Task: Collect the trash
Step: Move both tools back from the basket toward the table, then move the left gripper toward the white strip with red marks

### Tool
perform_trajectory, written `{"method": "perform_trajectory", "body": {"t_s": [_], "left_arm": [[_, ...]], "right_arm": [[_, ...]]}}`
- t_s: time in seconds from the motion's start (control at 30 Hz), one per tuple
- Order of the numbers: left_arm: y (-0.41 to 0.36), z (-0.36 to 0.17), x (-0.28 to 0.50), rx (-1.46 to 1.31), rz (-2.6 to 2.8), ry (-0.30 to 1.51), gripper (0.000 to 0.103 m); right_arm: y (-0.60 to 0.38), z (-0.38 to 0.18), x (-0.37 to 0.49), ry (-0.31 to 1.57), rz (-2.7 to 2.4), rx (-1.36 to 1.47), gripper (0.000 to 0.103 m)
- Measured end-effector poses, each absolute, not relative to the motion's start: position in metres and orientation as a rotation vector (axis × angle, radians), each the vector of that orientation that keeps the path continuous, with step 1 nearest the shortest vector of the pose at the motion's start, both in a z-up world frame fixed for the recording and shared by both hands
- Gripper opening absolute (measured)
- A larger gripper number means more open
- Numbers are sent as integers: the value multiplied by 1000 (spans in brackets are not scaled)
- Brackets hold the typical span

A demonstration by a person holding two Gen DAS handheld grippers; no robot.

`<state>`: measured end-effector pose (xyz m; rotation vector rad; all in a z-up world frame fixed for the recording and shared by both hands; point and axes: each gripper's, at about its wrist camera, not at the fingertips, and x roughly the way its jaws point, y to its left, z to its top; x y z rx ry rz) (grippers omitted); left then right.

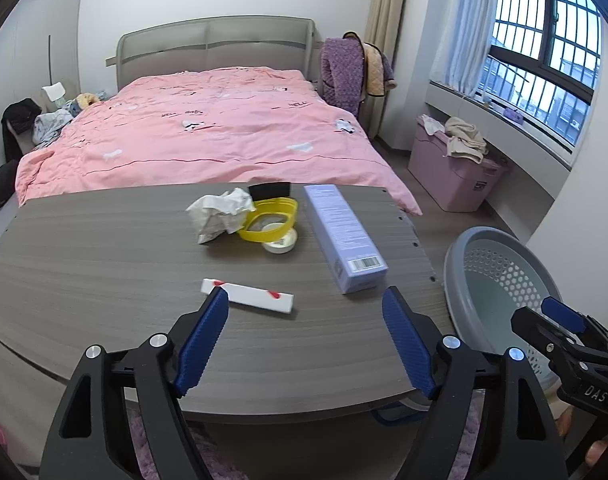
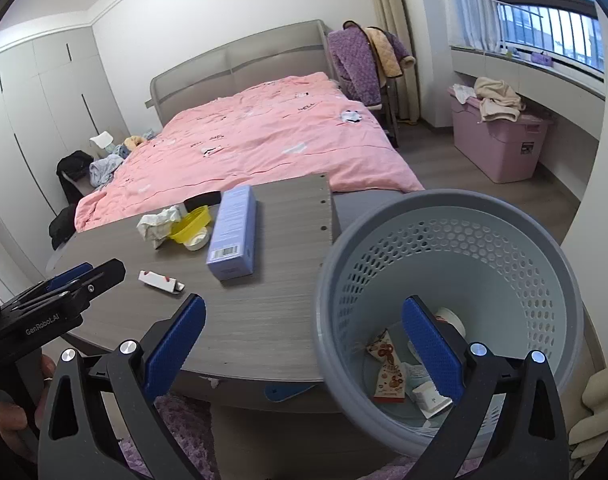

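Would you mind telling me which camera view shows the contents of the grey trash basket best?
The right wrist view: it looks down into the grey trash basket, showing a snack wrapper and other discarded packaging at the bottom. The left wrist view catches only the basket's rim and perforated inner wall at the right edge; its contents are hidden.

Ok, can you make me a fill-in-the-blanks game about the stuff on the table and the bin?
1. The bed behind the table has a ____ cover.
2. The crumpled paper lies right beside a ____ plastic ring.
3. The basket stands on the floor next to the table, and there is already some ____ at its bottom.
4. Both the left gripper and the right gripper hold ____.

Missing words: pink; yellow; trash; nothing
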<state>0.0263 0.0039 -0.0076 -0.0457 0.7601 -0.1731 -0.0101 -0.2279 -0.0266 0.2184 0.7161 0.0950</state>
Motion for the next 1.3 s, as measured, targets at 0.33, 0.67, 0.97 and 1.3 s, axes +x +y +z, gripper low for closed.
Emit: {"method": "perform_trajectory", "body": {"t_s": [0.33, 0.67, 0.97, 1.3], "left_arm": [[32, -16, 27, -62, -122, 771, 77], [47, -27, 35, -72, -101, 791, 77], [53, -34, 40, -58, -95, 794, 77], [58, -51, 50, -53, -123, 838, 78]], "right_arm": [[-206, -26, -8, 725, 130, 191, 97], [-195, -31, -1, 745, 133, 181, 97], [-188, -35, 4, 763, 134, 174, 97], [-191, -39, 6, 777, 102, 178, 97]]}}
